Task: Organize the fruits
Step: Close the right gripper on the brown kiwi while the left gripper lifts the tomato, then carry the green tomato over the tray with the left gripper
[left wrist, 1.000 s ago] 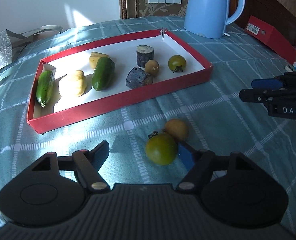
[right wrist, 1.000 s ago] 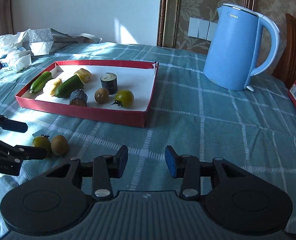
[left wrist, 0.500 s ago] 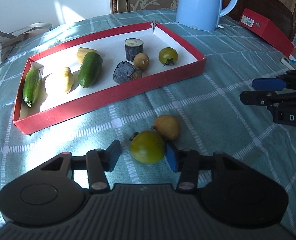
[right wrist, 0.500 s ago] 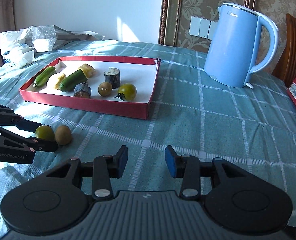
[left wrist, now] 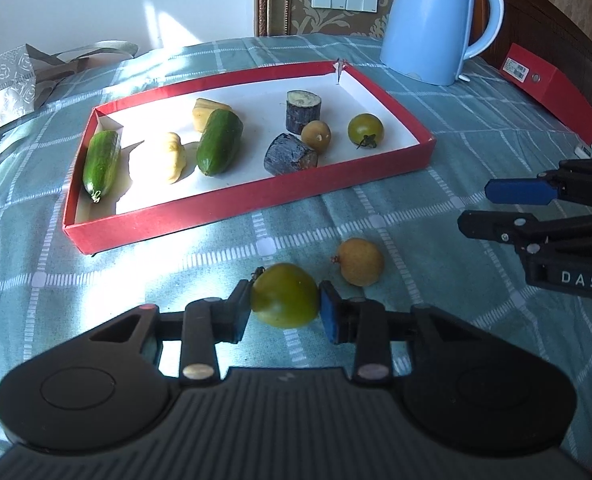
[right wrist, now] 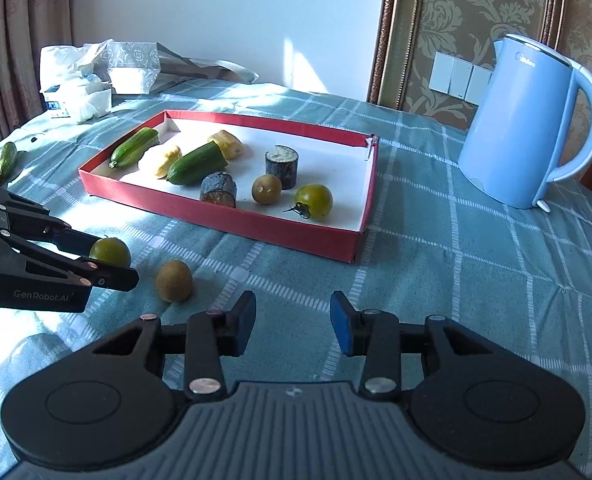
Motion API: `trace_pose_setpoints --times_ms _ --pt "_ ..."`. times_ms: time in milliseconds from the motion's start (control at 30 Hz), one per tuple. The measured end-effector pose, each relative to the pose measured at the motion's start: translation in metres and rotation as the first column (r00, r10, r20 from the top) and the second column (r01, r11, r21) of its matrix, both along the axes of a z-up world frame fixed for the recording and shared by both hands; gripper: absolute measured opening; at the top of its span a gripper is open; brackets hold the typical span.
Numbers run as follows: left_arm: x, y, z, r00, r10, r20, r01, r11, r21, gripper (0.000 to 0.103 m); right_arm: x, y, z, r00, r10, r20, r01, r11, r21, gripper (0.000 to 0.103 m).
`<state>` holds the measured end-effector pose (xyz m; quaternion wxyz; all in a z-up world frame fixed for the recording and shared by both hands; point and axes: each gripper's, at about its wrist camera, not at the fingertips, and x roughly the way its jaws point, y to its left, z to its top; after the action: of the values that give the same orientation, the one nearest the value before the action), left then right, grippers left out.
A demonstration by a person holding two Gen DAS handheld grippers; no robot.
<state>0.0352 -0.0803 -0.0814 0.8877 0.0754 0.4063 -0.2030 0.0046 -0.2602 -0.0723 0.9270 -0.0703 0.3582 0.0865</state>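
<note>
A green tomato (left wrist: 284, 295) lies on the teal checked cloth in front of the red tray (left wrist: 256, 200). My left gripper (left wrist: 284, 312) is closing on it, and both pads press its sides; the right wrist view shows the same grip (right wrist: 112, 260). A small brown fruit (left wrist: 360, 262) sits just right of the tomato, untouched (right wrist: 174, 280). My right gripper (right wrist: 292, 322) hovers over bare cloth to the right of that fruit, open with nothing between its pads. The tray holds cucumbers, yellow pieces, dark cylinders, a brown fruit and another green tomato (right wrist: 313, 200).
A blue kettle (right wrist: 523, 120) stands behind the tray to the right. A red box (left wrist: 547, 88) lies at the far right edge. Bags and wrappers (right wrist: 96, 76) crowd the far left corner, with a loose cucumber (right wrist: 6, 158) at the left edge.
The left jaws have come together from wide apart onto the green tomato. The right gripper has drifted a little toward the loose fruits, its gap unchanged.
</note>
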Motion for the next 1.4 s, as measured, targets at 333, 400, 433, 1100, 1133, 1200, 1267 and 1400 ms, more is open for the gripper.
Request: trace_pose_setpoints --times_ms 333,400,433,1100,1133,1200,1267,1400 --pt "-0.002 0.038 0.007 0.992 0.122 -0.005 -0.122 0.993 -0.003 0.032 0.016 0.05 -0.002 0.986 0.167 -0.004 -0.167 0.986 0.01 0.04" --pt "-0.004 0.044 0.007 0.99 0.14 -0.005 -0.14 0.99 -0.006 0.032 0.019 0.058 -0.005 0.983 0.184 -0.012 -0.184 0.983 0.007 0.04" --pt "-0.005 0.047 0.008 0.989 0.146 -0.004 -0.146 0.989 -0.006 0.032 0.022 0.061 -0.007 0.982 0.19 -0.018 -0.19 0.982 0.008 0.04" --pt "-0.004 0.064 0.015 0.976 0.219 -0.021 -0.22 0.974 -0.055 0.032 0.026 0.068 -0.025 0.982 0.187 -0.018 -0.187 0.981 -0.049 0.026" --pt "-0.003 0.064 0.015 0.975 0.22 -0.021 -0.221 0.974 -0.052 0.032 0.024 0.066 -0.023 0.983 0.182 -0.013 -0.182 0.982 -0.051 0.026" --pt "-0.001 0.064 0.015 0.975 0.221 -0.027 -0.222 0.974 -0.053 0.032 0.022 0.062 -0.019 0.986 0.168 -0.007 -0.168 0.984 -0.049 0.026" --pt "0.0 0.063 0.015 0.975 0.222 -0.026 -0.223 0.974 -0.048 0.032 0.02 0.056 -0.016 0.989 0.151 -0.001 -0.151 0.987 -0.047 0.026" --pt "0.001 0.059 0.014 0.977 0.212 -0.029 -0.213 0.977 -0.031 0.032 0.016 0.049 -0.013 0.992 0.125 0.003 -0.124 0.991 -0.044 0.026"
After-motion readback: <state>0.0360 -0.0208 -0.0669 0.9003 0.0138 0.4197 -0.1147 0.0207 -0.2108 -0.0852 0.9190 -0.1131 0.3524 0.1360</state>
